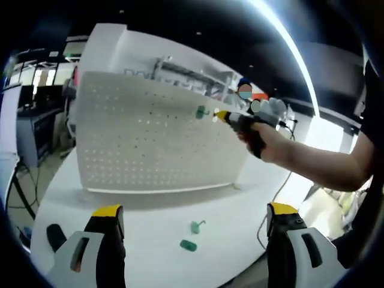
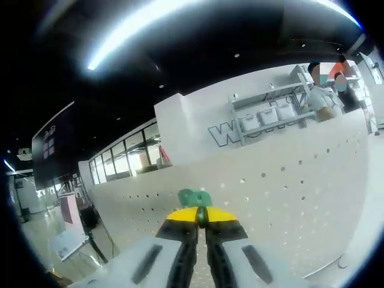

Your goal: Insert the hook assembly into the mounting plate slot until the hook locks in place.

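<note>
The right tool (image 2: 201, 223) grips a green hook (image 2: 193, 198) at the white pegboard (image 1: 150, 138), apparently not yet locked. The left tool (image 1: 195, 219) hangs open above 2 spare hooks (image 1: 193, 236) on the surface (image 1: 150, 222).

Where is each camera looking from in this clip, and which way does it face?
Left gripper view: rides the open left gripper low over the white table, facing the pegboard; a forearm reaches in.
Right gripper view: rides the right gripper, close against the pegboard, jaws shut on a green hook.
Shared: pegboard, right gripper, green hook.
</note>
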The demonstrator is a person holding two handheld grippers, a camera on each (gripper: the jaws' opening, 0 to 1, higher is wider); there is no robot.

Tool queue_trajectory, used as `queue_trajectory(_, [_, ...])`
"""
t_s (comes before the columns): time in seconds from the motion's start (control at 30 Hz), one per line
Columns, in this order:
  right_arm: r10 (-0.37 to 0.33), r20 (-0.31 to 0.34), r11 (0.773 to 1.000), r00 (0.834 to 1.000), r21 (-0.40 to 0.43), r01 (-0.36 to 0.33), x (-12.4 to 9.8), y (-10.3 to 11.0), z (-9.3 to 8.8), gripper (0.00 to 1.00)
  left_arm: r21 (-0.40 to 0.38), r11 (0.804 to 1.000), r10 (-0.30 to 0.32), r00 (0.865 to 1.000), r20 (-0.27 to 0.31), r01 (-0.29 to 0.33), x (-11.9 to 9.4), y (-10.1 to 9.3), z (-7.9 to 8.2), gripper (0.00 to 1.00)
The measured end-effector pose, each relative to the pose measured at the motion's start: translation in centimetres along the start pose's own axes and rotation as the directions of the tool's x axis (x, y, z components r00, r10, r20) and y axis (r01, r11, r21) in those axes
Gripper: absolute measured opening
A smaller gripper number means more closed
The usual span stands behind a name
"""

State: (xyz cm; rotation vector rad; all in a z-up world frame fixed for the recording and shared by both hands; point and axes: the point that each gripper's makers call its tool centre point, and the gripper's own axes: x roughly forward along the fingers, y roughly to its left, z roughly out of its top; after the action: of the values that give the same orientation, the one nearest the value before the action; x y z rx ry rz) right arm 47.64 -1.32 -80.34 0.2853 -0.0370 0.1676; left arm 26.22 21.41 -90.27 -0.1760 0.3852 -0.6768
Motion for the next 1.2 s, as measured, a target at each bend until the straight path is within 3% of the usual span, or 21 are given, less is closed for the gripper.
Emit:
queue_trajectory(0.5, [-0.060, 0.029, 0.998, 0.998, 0.014, 0.060, 1.9, -2.1, 0.4, 0.00, 0.016, 1.000, 0.006, 1.000, -0.012, -0.005, 0.4, 0.3, -0.3, 1.00])
queue_trajectory(1.2, [-0.062, 0.103, 0.998, 0.993, 0.013, 0.061, 2.2, -2.8, 1.2, 0.00, 0.012, 1.000, 0.014, 0.999, -0.035, -0.014, 1.2, 0.5, -0.7, 1.00])
